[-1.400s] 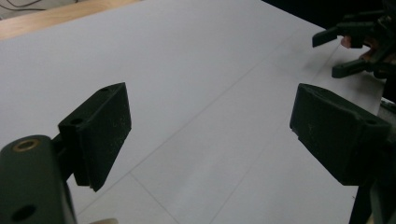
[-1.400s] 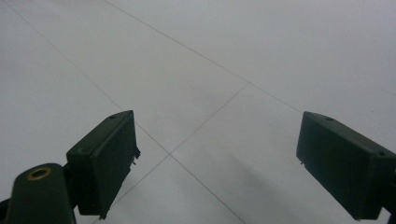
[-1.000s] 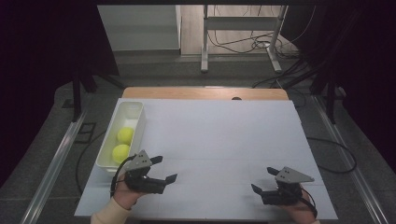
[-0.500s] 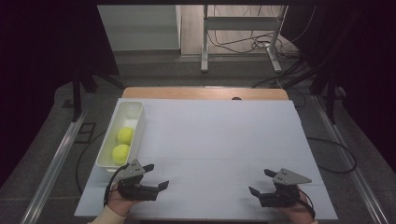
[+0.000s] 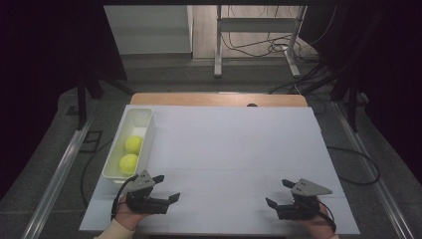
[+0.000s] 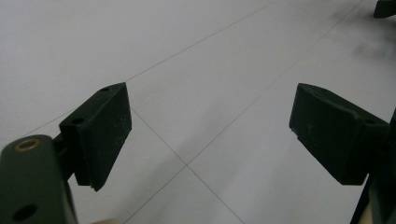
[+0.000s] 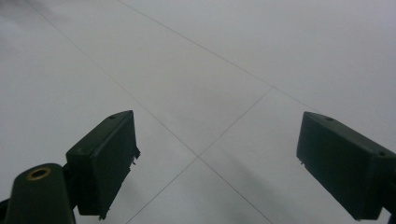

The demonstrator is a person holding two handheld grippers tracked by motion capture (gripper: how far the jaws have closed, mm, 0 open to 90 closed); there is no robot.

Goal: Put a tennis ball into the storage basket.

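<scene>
The left gripper (image 5: 166, 188) sits low over the near left part of the white table (image 5: 234, 149), jaws apart with nothing but bare table between them, pointing toward the middle. Just beyond it, at the table's left edge, stands a white bin (image 5: 144, 121) holding two yellow balls (image 5: 133, 144), one behind the other. The right gripper (image 5: 278, 193) rests near the table's near right corner, jaws likewise apart and empty, well apart from the bin.
</scene>
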